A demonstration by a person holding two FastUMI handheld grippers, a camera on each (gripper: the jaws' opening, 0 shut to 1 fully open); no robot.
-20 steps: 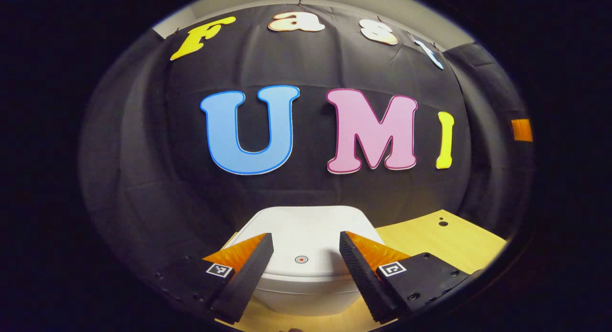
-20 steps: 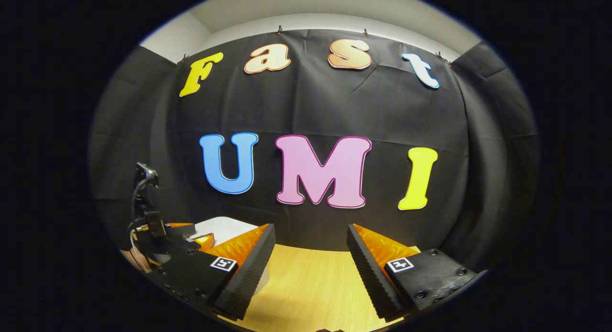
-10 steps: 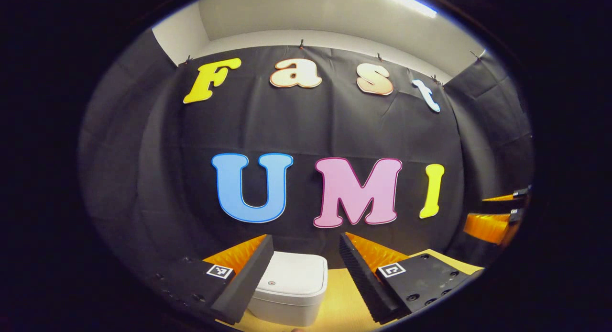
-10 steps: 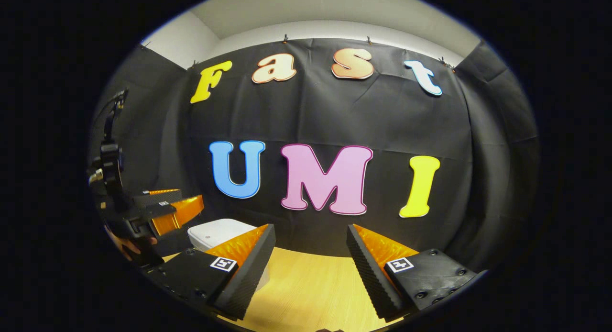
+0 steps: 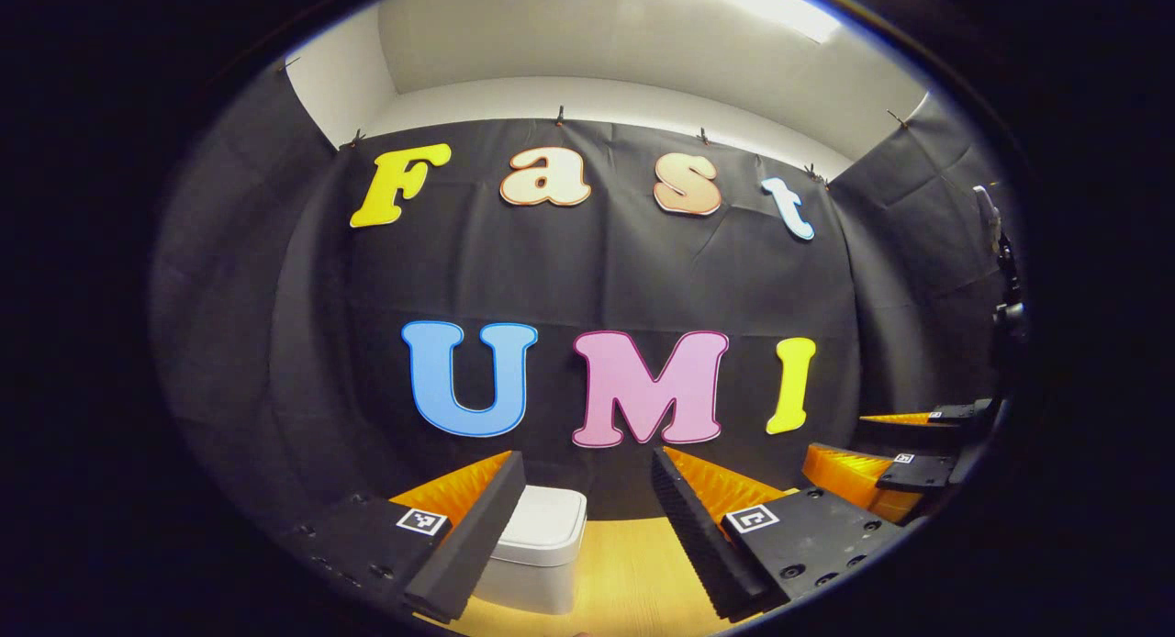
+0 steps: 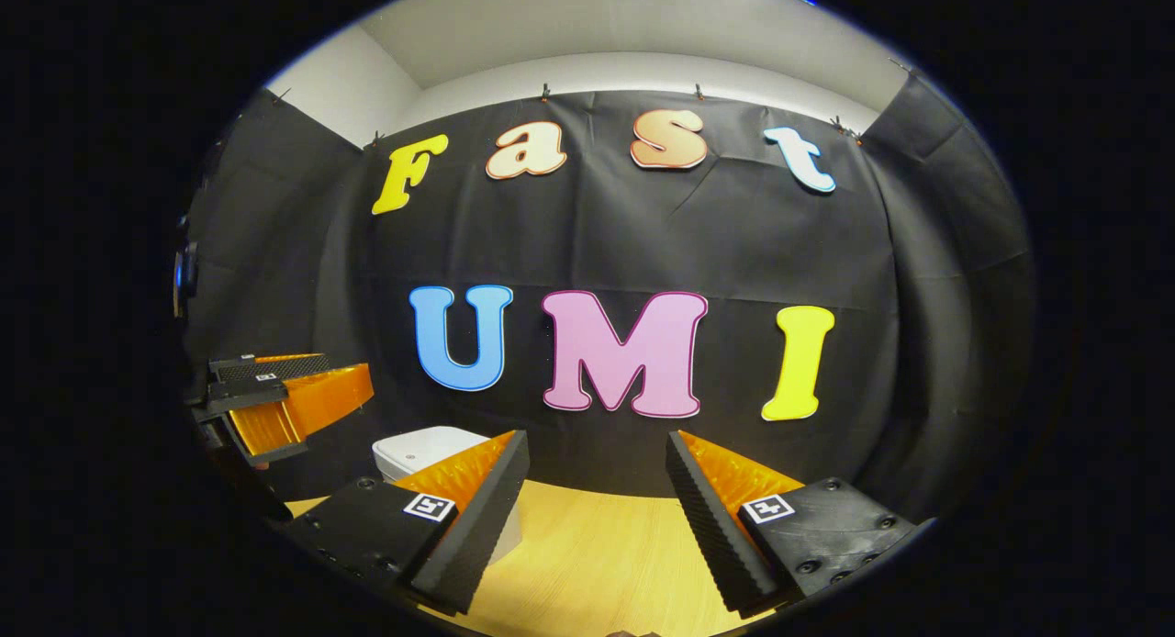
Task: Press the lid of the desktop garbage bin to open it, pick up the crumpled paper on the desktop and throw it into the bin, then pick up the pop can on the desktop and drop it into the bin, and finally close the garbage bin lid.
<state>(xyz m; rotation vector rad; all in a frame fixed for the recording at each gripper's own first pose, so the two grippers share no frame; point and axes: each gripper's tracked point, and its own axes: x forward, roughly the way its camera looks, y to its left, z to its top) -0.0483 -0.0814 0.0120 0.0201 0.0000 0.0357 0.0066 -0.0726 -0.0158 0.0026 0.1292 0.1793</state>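
The white desktop bin (image 5: 542, 545) stands on the wooden table (image 5: 643, 577) with its lid down flat. Part of it is hidden behind one finger of my left gripper (image 5: 586, 461), which is held open, back from the bin and above it, with nothing between its fingers. In the right gripper view the bin (image 6: 424, 446) sits at the lower left, half covered by a finger of my right gripper (image 6: 597, 440), also open and holding nothing. Each view catches the other gripper at its edge: the right gripper (image 5: 837, 437) and the left gripper (image 6: 321, 380), both open.
The black cloth wall closes off the back and both sides of the booth, close behind the bin. Bare wooden tabletop (image 6: 597, 564) stretches to the right of the bin, in front of the right gripper.
My left gripper has lifted and drawn back from the bin lid, so the bin looks smaller and lower. The right gripper has barely shifted, tilting up a little.
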